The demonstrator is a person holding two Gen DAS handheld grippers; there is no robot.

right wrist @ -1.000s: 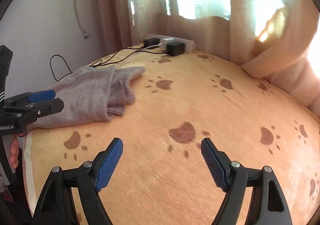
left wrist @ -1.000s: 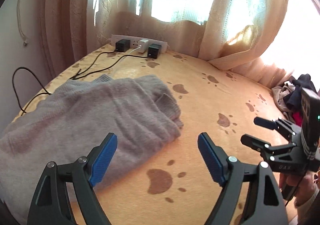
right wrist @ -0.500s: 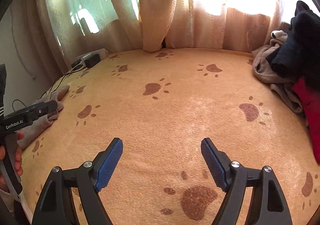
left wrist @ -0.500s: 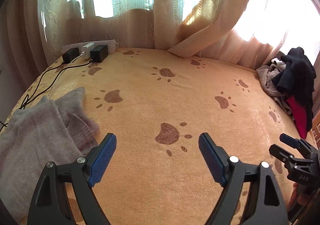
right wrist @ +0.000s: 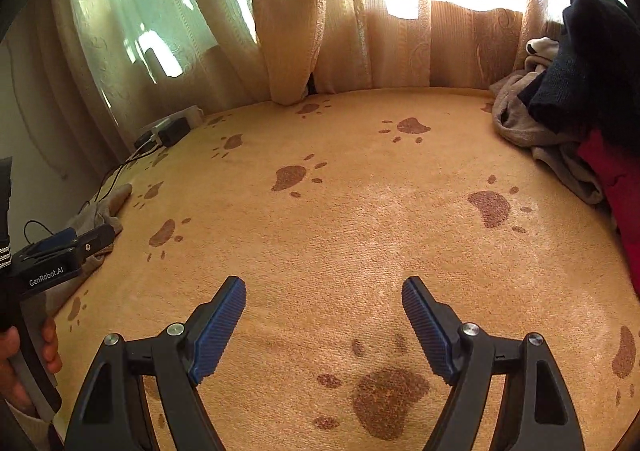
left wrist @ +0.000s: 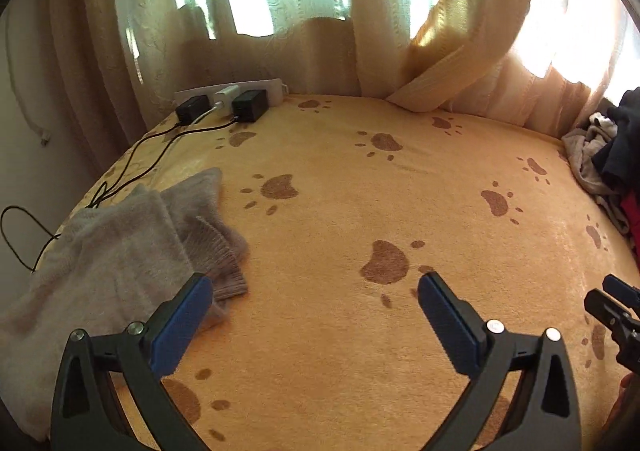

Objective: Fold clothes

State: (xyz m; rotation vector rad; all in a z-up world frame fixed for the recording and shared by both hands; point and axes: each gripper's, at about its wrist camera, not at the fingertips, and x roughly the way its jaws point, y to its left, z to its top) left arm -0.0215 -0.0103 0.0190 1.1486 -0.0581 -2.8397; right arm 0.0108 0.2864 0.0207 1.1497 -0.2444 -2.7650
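Folded grey sweater [left wrist: 116, 255]: laid at the left edge of the paw-print bed cover [left wrist: 360, 203], near the power strip [left wrist: 230, 93] at the far left corner. Unfolded clothes pile [right wrist: 576, 123]: heaped at the right edge. Left gripper [left wrist: 312, 315]: jaws opening, nothing between them. Right gripper [right wrist: 324, 315]: spread apart, nothing grasped, held over bare cover.

Folded grey sweater [left wrist: 120, 251] lies left; unfolded clothes pile [right wrist: 576, 99] heaps right.
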